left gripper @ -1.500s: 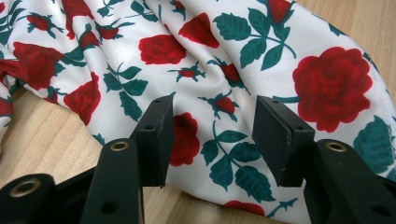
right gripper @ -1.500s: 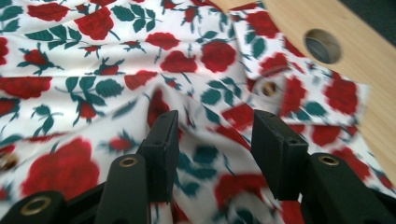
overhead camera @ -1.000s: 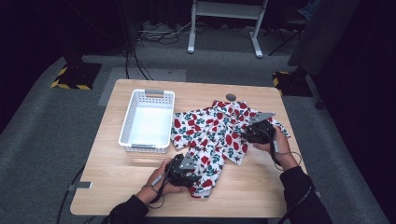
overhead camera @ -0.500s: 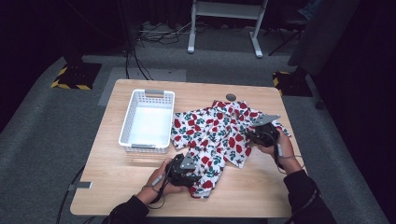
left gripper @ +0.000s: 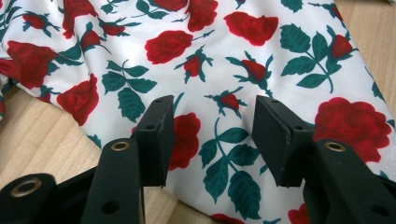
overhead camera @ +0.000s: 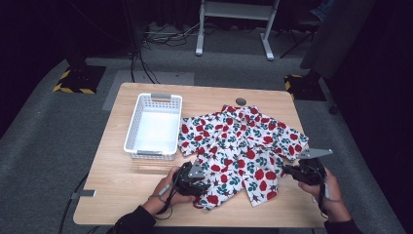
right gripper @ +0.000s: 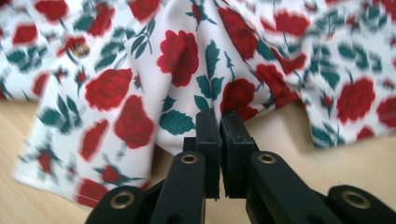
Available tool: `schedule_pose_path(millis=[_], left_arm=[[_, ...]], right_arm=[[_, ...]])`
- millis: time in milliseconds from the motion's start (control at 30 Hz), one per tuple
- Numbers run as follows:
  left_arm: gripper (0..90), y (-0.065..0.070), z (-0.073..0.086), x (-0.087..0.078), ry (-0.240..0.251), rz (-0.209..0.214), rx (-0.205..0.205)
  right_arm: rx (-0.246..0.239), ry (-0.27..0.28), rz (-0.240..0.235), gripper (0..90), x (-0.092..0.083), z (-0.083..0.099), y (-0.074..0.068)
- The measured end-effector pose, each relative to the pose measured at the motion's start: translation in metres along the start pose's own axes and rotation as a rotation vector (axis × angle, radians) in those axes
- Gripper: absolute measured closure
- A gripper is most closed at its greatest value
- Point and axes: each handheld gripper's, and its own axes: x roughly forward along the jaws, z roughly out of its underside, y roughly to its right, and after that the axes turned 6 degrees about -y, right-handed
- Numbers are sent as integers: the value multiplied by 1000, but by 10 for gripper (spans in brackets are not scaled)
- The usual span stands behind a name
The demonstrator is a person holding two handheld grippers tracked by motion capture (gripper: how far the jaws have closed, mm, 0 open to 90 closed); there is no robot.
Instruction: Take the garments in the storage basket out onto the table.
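A white shirt printed with red roses (overhead camera: 238, 146) lies spread on the wooden table (overhead camera: 117, 195). My left gripper (overhead camera: 201, 182) rests at the shirt's near left corner. Its jaws stand apart over flat fabric (left gripper: 205, 56), and the pads of the left gripper (left gripper: 212, 135) do not press on it. My right gripper (overhead camera: 288, 170) is at the shirt's near right edge. In the right gripper view, the right gripper (right gripper: 219, 123) has its jaws closed together on a raised fold of the cloth (right gripper: 177, 51), which is lifted off the table and pulled taut.
A white plastic basket (overhead camera: 155, 126) stands empty to the left of the shirt. A small dark round disc (overhead camera: 240, 101) sits in the tabletop behind the collar. Bare wood shows along the front edge and at the left.
My right gripper has moved to the right and nearer, dragging the shirt's right side with it, so the cloth lies wider. The left gripper has stayed put.
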Motion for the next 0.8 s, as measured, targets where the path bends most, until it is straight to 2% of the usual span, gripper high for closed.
schedule_pose_path(millis=[67,133,233,300,400,433,500,533,600,700,800], left_arm=[[486,0,0,0,-1,0,1],[486,0,1,0,2,2,2],[485,1,1,0,1,0,0],[481,2,0,0,-1,6,1],[431,7,-1,0,-12,-12,-2],[419,10,-2,0,-5,8,1],[397,18,-5,-2,33,48,11],[392,23,-7,-3,49,66,18],[389,33,-12,-3,59,85,52],[392,44,-16,1,36,74,103],[414,47,-16,8,-1,78,126]], right_arm=[[11,-21,7,876,0,13,-1],[22,-31,-10,877,-1,25,-2],[6,-67,-1,877,-2,35,-5],[5,-70,13,857,-3,38,-6],[-11,-88,56,696,-1,39,-9],[-18,-96,74,654,0,38,-9],[-39,-68,101,576,-2,36,-11],[-46,-48,113,566,-5,34,-12],[-83,8,132,522,-11,30,-17],[-154,64,136,491,-14,24,-31],[-237,38,92,489,-2,21,-44]])
